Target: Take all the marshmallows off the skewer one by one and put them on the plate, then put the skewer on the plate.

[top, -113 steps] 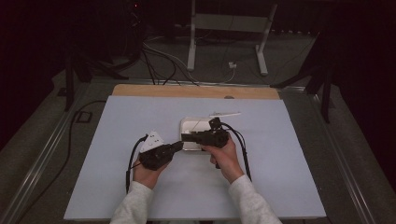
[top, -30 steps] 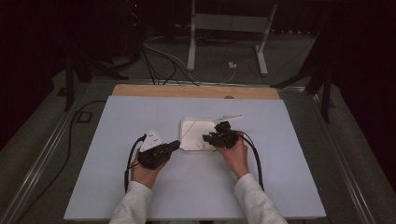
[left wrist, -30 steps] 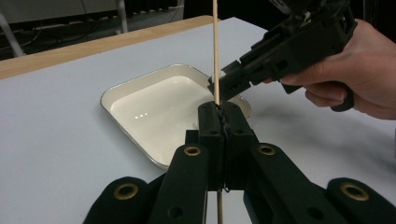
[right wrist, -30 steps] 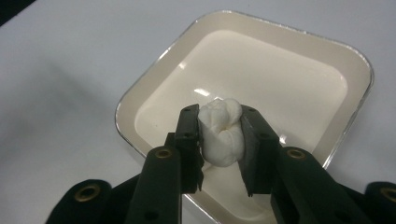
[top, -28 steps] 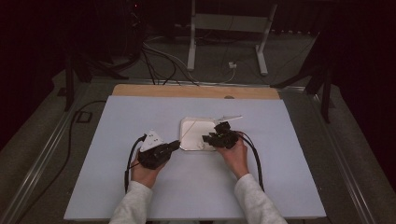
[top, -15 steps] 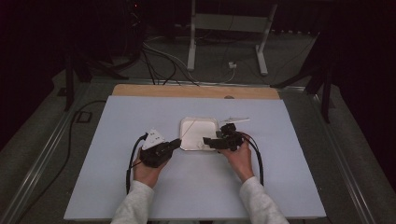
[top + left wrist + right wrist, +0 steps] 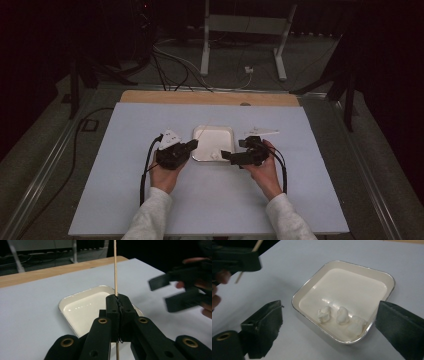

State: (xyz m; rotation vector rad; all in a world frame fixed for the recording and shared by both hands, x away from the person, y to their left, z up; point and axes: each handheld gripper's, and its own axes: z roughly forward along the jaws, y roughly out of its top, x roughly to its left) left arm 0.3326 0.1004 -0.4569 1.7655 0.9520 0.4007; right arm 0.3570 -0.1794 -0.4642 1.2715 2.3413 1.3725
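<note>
A white square tray (image 7: 212, 140) sits mid-table on the pale blue top. Three soft white lumps (image 7: 342, 315) lie along the tray's (image 7: 347, 287) near edge. My left gripper (image 7: 192, 144) (image 7: 117, 298) is at the tray's (image 7: 82, 307) left side. It is shut on a thin wooden skewer (image 7: 115, 265) (image 7: 202, 130) that points up and away over the tray. My right gripper (image 7: 235, 149) (image 7: 329, 308) is at the tray's right corner. Its jaws have just been opening and stand wide apart, pressing on nothing. Across from it are the left gripper (image 7: 237, 261) and the skewer (image 7: 257, 245).
A wooden strip (image 7: 210, 97) runs along the table's far edge. Beyond it the dark floor has cables (image 7: 175, 60) and a white stand's legs (image 7: 282, 50). Bare tabletop (image 7: 215, 200) spreads around the tray on every side.
My right gripper's jaws have spread wide, and the hand has drawn back a little to the right off the tray. The left gripper still grips the skewer and has edged toward the tray.
</note>
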